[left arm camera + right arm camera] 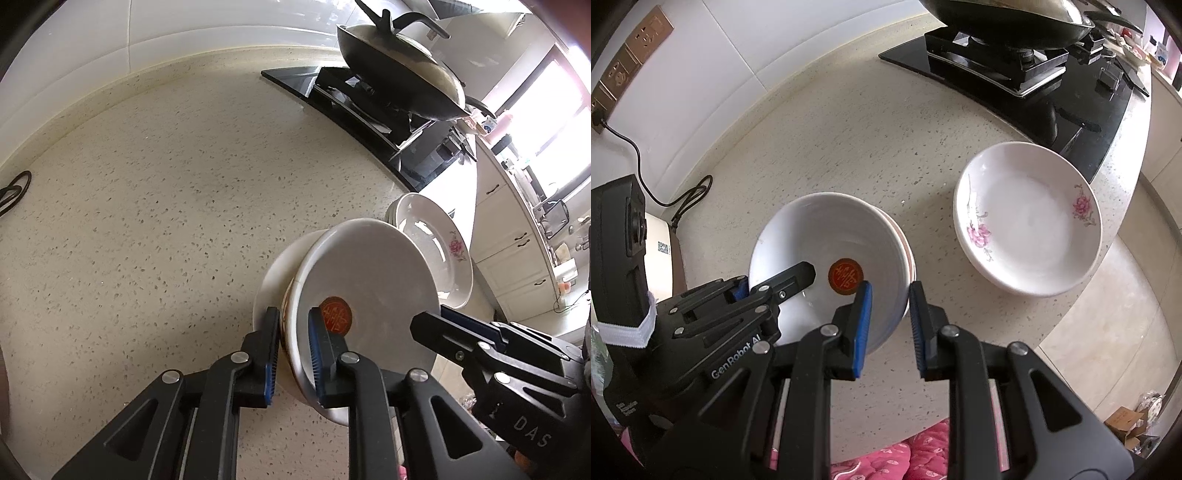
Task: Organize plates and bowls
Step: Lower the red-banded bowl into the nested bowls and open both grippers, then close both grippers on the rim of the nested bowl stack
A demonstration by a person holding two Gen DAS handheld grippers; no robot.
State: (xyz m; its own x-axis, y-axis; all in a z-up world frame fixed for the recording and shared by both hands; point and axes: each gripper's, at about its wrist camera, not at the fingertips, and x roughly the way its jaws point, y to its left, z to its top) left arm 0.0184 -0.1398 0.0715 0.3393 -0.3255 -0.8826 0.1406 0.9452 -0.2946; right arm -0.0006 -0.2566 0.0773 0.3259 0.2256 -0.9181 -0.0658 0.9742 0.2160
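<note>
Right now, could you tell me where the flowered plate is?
The flowered plate lies on the speckled counter, right of the stacked bowls and just before the black stove, near the counter's edge.

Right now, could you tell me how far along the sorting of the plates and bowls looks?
Done: the bowl with the red emblem already sits nested on another bowl, and the floral plates are stacked beside it.
In hand: the left gripper and right gripper both straddle that bowl's rim on opposite sides.
Left: nothing else loose shows on the counter; probably just letting go.
</note>
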